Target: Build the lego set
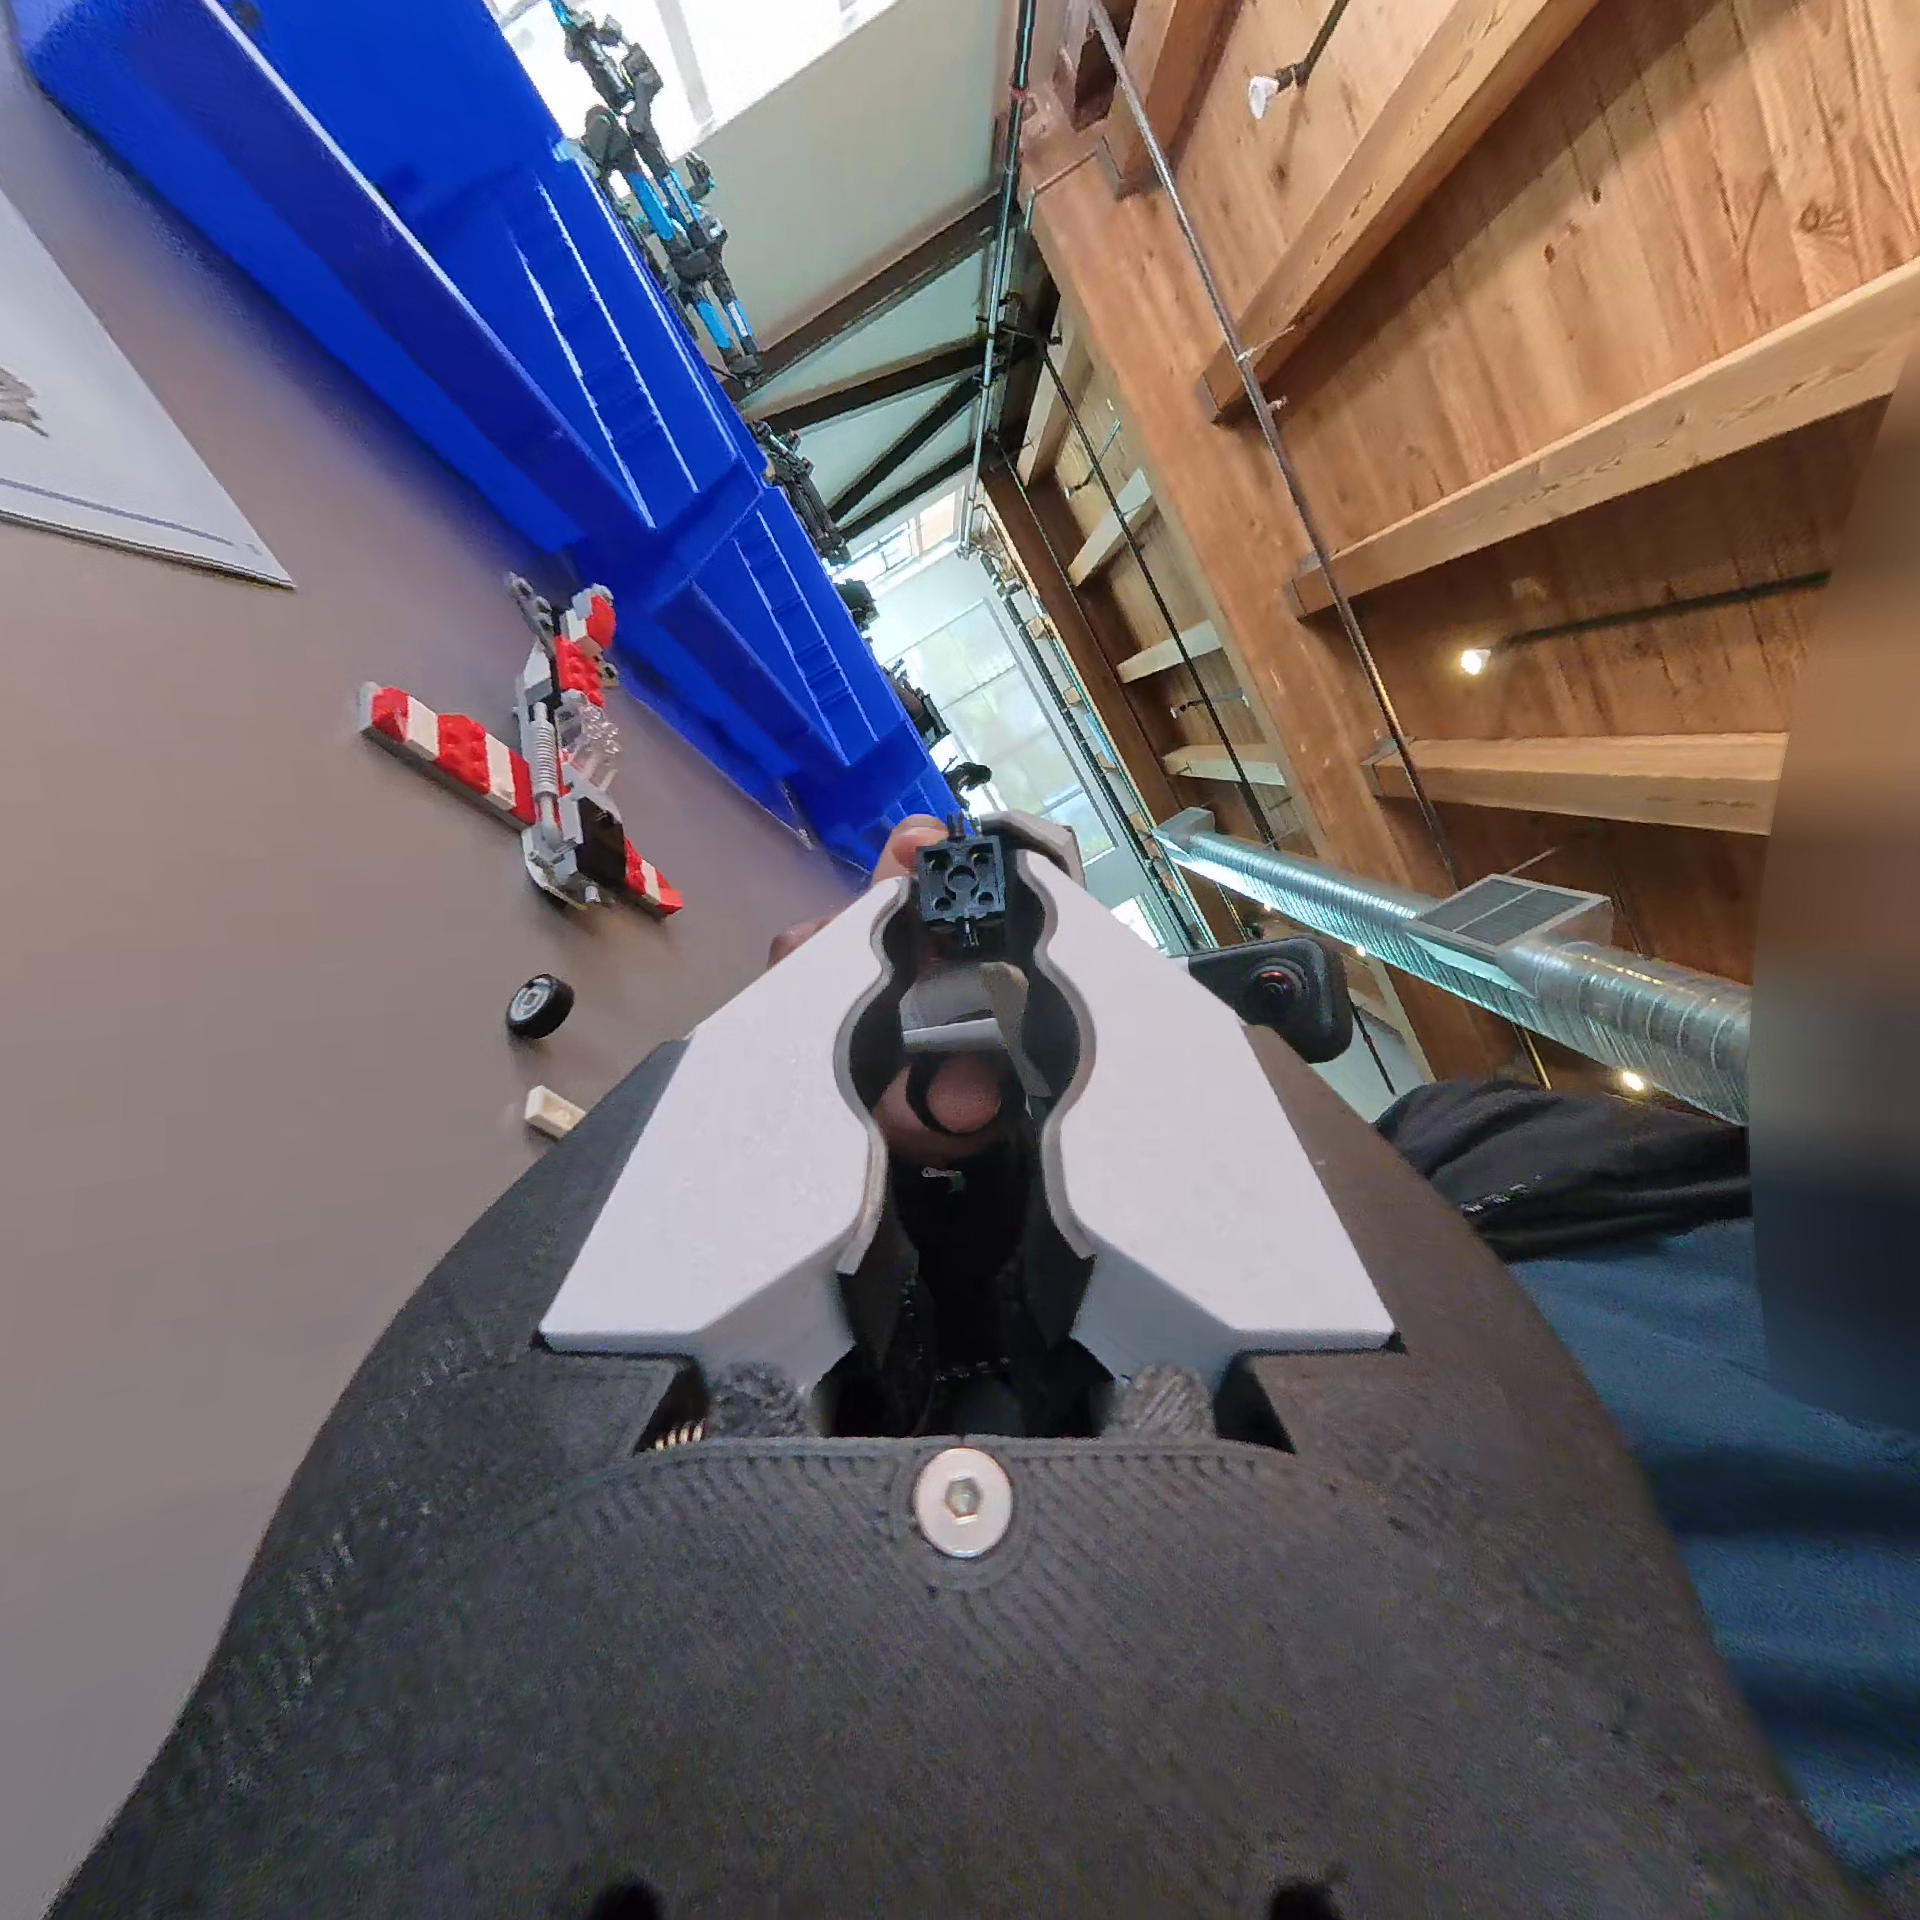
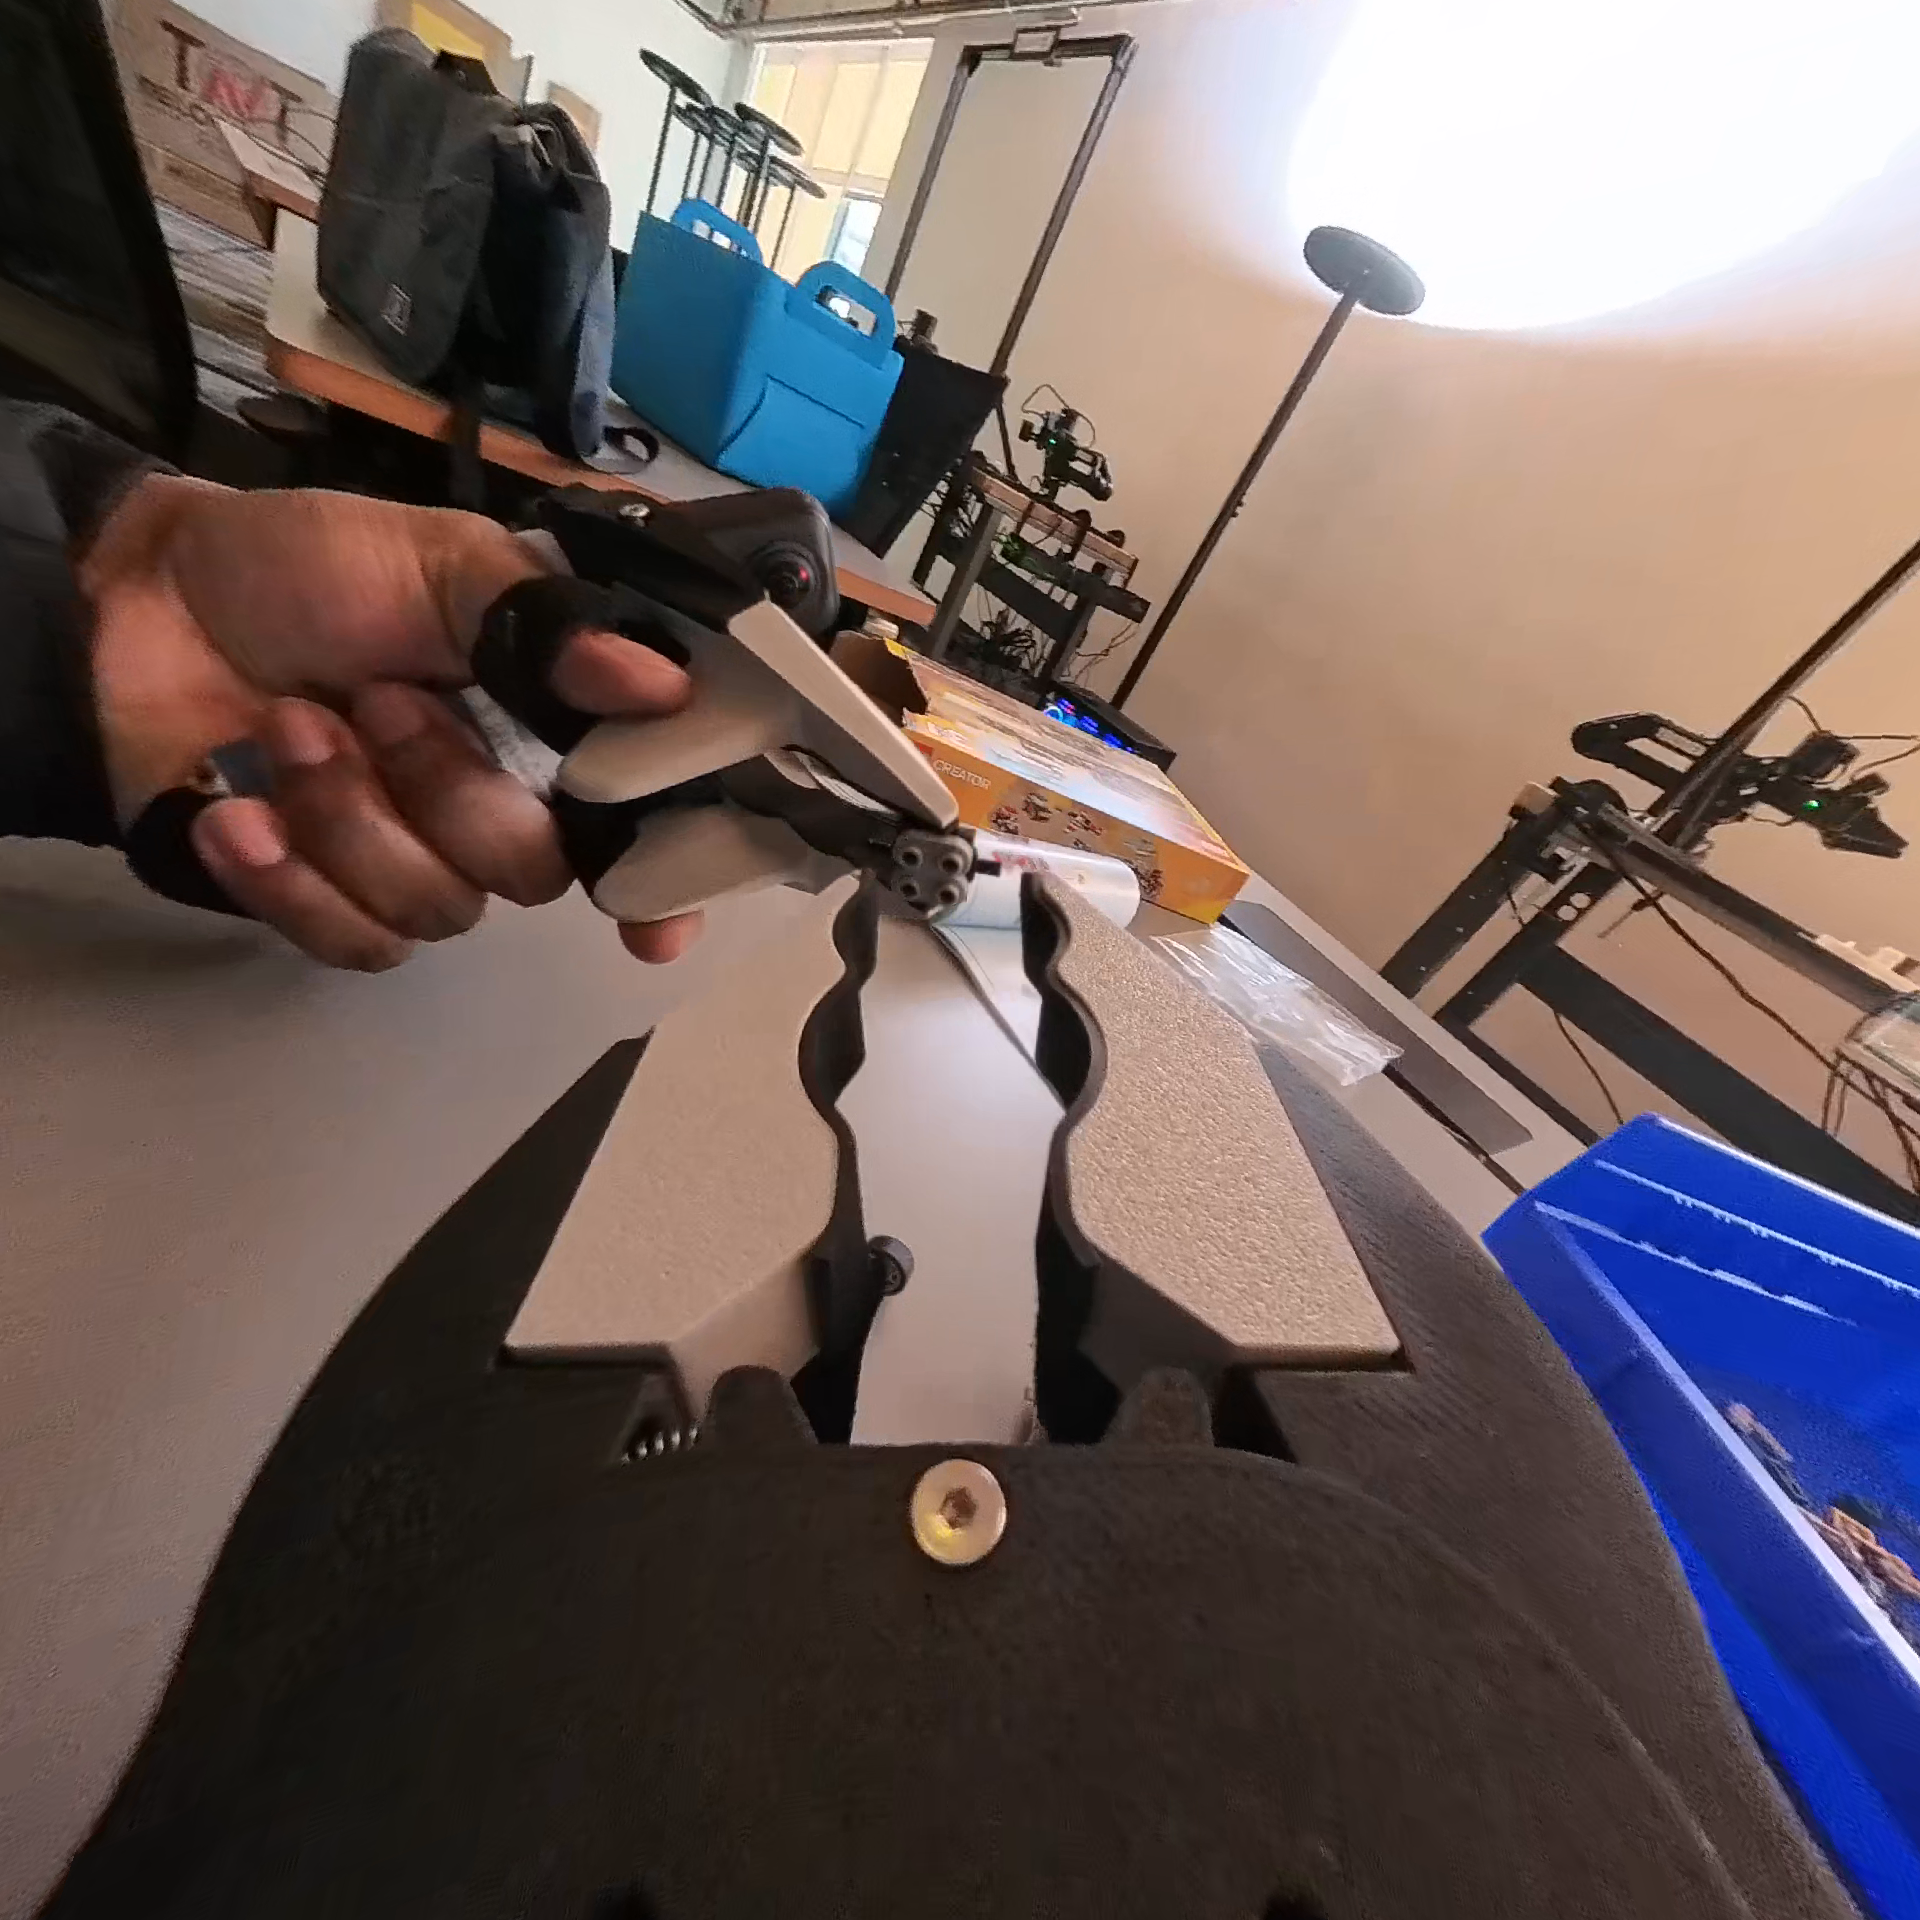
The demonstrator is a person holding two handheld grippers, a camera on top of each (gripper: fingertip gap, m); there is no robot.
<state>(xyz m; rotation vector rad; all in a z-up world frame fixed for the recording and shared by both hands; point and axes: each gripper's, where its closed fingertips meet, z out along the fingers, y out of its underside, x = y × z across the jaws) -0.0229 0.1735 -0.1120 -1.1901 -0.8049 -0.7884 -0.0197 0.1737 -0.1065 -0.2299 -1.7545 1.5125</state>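
Note:
My left gripper (image 1: 961,883) is shut on a small black square lego piece (image 1: 961,876), held up off the brown table (image 1: 260,1039). In the right wrist view a hand holds the left gripper (image 2: 928,854), with the studded piece (image 2: 930,868) at its tips. My right gripper (image 2: 951,914) is open and empty, its fingertips just below and around that piece. Its fingers (image 1: 951,1023) show through the left gripper's gap. A partly built red, white and grey plane model (image 1: 540,758) lies on the table to the left.
A black wheel (image 1: 538,1003) and a small white brick (image 1: 551,1107) lie near the model. Blue bins (image 1: 520,343) line the table's far side, one (image 2: 1714,1351) at my right. A printed sheet (image 1: 104,447), an orange lego box (image 2: 1081,821) and a plastic bag (image 2: 1278,997) also lie there. Both grippers' tips are close together, under 4 cm apart. My left tips are roughly 9 cm from the black wheel (image 1: 538,1003).

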